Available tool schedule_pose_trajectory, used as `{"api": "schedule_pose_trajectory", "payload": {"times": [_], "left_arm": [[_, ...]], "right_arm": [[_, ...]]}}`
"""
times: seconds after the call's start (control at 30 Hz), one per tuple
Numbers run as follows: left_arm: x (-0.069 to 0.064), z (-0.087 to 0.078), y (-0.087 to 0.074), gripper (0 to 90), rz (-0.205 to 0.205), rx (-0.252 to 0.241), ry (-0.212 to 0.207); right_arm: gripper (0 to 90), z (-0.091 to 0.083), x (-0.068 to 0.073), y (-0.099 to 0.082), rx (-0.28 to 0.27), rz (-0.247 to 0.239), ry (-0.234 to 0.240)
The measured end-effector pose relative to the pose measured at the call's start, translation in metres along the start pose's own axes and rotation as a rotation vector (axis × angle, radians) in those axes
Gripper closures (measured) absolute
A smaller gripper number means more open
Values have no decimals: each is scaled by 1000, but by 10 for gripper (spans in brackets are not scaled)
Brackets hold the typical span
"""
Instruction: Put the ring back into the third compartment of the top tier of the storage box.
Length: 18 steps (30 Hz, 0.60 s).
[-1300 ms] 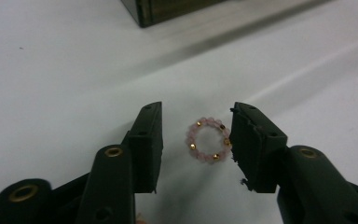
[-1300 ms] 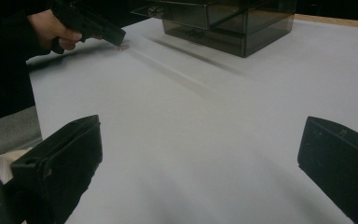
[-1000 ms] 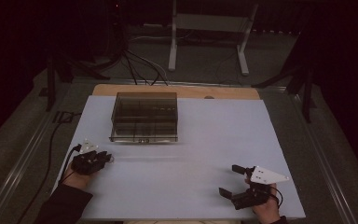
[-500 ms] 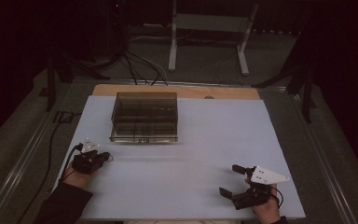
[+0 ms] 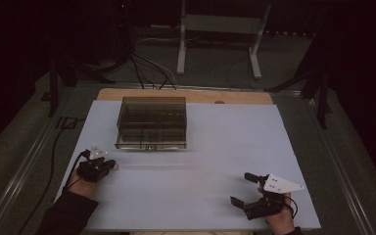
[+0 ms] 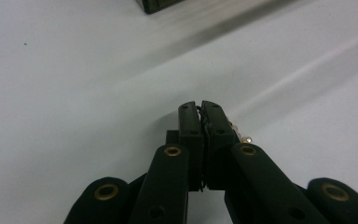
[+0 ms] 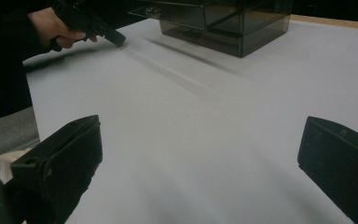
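My left gripper (image 5: 111, 166) rests low on the white sheet (image 5: 200, 161) at the near left, in front of the box's left corner. In the left gripper view its jaws (image 6: 200, 105) are pressed together on a thin dark string with small pale beads (image 6: 240, 133) that stick out beside the right jaw. The right gripper view shows the same gripper (image 7: 116, 39) farther off, with a pale bit at its tip. My right gripper (image 5: 242, 188) lies at the near right, its jaws (image 7: 200, 140) wide open over bare sheet.
A smoky see-through box (image 5: 152, 122) with drawers and compartments stands at the far left-middle of the sheet, also seen as the box (image 7: 223, 23) in the right gripper view. A wooden table edge (image 5: 186, 95) runs behind it. Cables and a stand's feet lie on the floor beyond.
The left gripper's jaws have drawn together at the same spot on the sheet. Both hands have stayed where they were, and the right jaws remain wide.
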<state>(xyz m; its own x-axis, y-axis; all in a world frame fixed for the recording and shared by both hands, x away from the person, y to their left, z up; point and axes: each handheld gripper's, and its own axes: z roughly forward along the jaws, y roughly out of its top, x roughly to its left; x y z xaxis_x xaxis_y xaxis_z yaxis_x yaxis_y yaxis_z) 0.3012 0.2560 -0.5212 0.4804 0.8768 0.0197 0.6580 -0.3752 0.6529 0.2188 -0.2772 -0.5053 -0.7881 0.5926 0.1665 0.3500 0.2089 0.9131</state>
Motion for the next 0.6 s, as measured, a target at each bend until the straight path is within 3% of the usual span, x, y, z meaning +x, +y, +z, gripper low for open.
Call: {"api": "schedule_pose_trajectory", "payload": {"times": [0.4, 0.6], "left_arm": [[0, -15, 2, 900, 6, -45, 34], [-3, -23, 4, 900, 12, -63, 26]], "right_arm": [[0, 0, -1, 0, -3, 2, -2], [0, 0, -1, 0, -3, 2, -3]]}}
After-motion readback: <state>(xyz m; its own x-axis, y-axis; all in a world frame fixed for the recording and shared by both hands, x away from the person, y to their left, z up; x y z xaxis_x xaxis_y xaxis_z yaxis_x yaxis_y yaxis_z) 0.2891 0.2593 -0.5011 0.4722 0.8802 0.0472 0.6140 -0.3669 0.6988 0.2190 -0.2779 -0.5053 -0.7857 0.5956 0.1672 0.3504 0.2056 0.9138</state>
